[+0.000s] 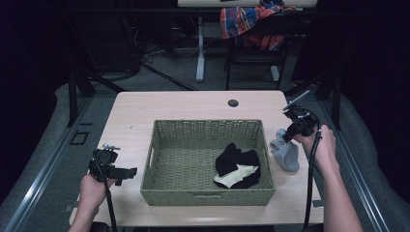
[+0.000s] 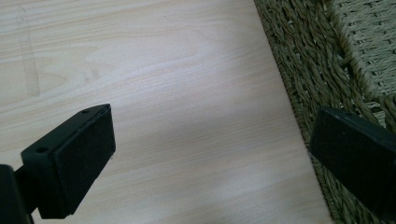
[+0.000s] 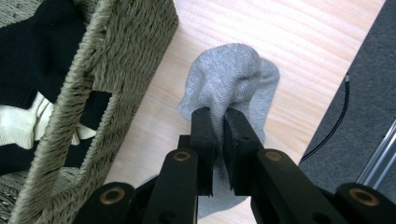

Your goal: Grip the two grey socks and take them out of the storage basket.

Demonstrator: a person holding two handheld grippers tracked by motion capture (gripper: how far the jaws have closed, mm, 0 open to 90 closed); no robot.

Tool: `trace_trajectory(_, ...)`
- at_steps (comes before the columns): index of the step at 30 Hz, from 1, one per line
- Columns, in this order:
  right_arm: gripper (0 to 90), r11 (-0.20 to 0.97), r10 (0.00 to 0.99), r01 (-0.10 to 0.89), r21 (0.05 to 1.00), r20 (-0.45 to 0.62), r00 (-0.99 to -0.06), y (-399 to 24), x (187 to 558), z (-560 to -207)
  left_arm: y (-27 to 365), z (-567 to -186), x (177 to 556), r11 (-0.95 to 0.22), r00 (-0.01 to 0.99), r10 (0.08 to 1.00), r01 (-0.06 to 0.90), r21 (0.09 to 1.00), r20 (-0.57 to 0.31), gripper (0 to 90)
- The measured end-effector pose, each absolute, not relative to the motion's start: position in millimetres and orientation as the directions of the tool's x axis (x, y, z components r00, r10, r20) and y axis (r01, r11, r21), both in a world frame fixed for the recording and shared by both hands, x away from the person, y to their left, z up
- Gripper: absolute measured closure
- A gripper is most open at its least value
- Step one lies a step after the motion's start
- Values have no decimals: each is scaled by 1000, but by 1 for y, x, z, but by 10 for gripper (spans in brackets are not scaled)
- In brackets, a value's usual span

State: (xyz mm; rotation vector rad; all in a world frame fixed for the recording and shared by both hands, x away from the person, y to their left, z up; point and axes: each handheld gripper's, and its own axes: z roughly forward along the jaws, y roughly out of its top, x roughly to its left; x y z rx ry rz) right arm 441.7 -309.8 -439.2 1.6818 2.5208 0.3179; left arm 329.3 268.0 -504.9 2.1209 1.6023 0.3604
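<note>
At four o'clock inside the basket (image 1: 208,159) lie black and cream socks (image 1: 238,166); right tongs (image 3: 218,122) pinch a rumpled grey sock (image 3: 231,79) at three o'clock, left tongs (image 2: 210,154) gape empty.

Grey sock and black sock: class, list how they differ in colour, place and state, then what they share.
The grey sock is light grey; the black sock is black, beside a cream one. The grey sock lies on the table right of the basket; the black sock lies inside it. The right gripper pinches the grey sock; the black sock lies untouched. Both are crumpled.

black claws (image 3: 218,122), brass screws; bare forearms
</note>
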Motion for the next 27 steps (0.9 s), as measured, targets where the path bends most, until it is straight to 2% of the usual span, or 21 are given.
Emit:
trace_trajectory(17, 833, 345, 930, 918, 197, 61, -363, -318, 456, -475, 268, -505, 329, -221, 291, 955, 836, 503, -64, 8)
trace_trajectory(18, 831, 316, 938, 921, 226, 69, -339, -319, 456, -483, 268, -505, 329, -220, 290, 955, 836, 503, -64, 7)
trace_trajectory(27, 817, 314, 939, 925, 212, 72, -336, -319, 463, -504, 268, -505, 329, -220, 290, 955, 835, 504, -64, 7)
